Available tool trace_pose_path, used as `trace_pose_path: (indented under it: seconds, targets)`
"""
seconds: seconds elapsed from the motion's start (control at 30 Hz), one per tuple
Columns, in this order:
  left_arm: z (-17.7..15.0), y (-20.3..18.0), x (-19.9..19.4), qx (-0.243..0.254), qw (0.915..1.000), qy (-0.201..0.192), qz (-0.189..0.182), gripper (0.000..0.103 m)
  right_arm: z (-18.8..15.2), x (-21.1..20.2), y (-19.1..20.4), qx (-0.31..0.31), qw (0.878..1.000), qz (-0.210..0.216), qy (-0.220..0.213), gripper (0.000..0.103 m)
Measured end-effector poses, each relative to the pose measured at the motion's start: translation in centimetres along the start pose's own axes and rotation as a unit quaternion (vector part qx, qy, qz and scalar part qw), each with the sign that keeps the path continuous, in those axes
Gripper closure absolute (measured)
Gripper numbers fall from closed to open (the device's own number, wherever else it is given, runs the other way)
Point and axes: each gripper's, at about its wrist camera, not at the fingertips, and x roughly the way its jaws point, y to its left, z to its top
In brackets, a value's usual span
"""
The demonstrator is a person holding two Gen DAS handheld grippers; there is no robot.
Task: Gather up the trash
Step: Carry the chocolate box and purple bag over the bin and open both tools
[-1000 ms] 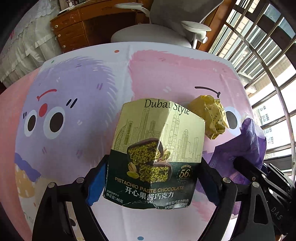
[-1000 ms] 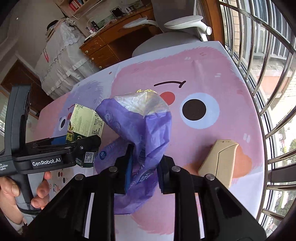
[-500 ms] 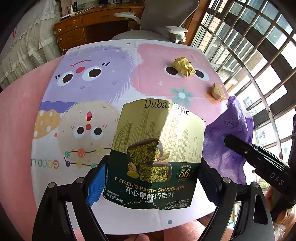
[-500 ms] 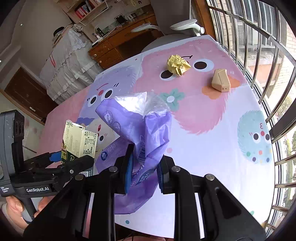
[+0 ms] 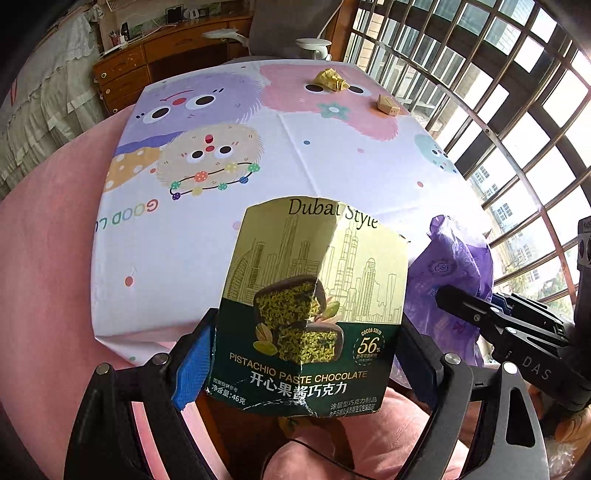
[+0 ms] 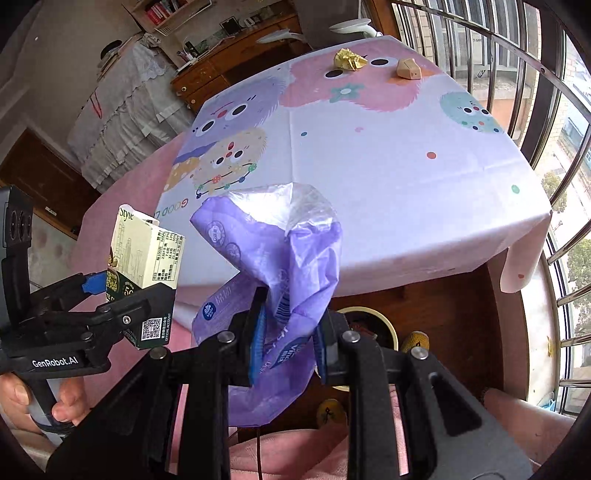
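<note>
While the left gripper (image 5: pixel 306 354) clamps an upright chocolate box (image 5: pixel 314 306) off the table's near edge, right gripper (image 6: pixel 288 336) pinching a purple bag (image 6: pixel 273 258) beside it, crumpled yellow wrapper (image 6: pixel 349 60) and beige carton (image 6: pixel 408 69) far across the tablecloth (image 6: pixel 369 155).

Before you stood a table under a cartoon-monster tablecloth (image 6: pixel 369 177). At its far end: a grey office chair (image 5: pixel 291 26) and a wooden desk (image 5: pixel 162 55). To your right, a barred window (image 5: pixel 498 110); far left, a white lace-covered furniture piece (image 6: pixel 122 110).
</note>
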Motion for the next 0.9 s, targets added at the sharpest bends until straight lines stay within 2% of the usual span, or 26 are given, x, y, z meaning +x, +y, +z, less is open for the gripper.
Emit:
trace_pose_path:
  seconds: [0.13,0.27,0.43,0.6,0.73,0.77,0.83,0.9]
  targets:
    - [-4.2,-1.0,1.2,0.012,0.9994,0.031,0.0,0.014,-4.2,0.5,-0.5,-0.002,0.999,-0.016,0.035,0.084]
    - [-7.9,-2.0,3.7,0.005,0.9985,0.054,-0.002,0.014,-7.2,3.0,-1.8,-0.007,0.997,-0.029,0.067,0.084]
    - [-11.8,-2.5,10.1,-0.03,0.9965,0.077,-0.01,0.014,-9.7,10.6,-6.1,-0.008,0.994,-0.038,0.106,0.084]
    - [-15.3,-1.4,18.5,-0.062,0.9943,0.087,0.001,0.014,-14.0,18.8,-10.1,-0.002,0.989,-0.049,0.142,0.084]
    - [-17.2,-0.4,24.1,-0.077,0.9912,0.107,-0.01,0.014,-16.8,24.0,-12.3,-0.001,0.985,-0.053,0.165,0.083]
    - [-17.6,-0.4,25.1,-0.076,0.9913,0.107,-0.006,0.014,-17.4,24.9,-12.8,0.003,0.984,-0.055,0.167,0.082]
    - [-18.2,-0.2,26.8,-0.071,0.9915,0.11,-0.001,0.012,-17.8,26.7,-13.5,0.015,0.983,-0.052,0.175,0.071]
    - [-19.0,-0.2,28.2,-0.068,0.9911,0.114,-0.005,0.01,-17.6,28.1,-14.3,0.029,0.982,-0.048,0.183,0.048]
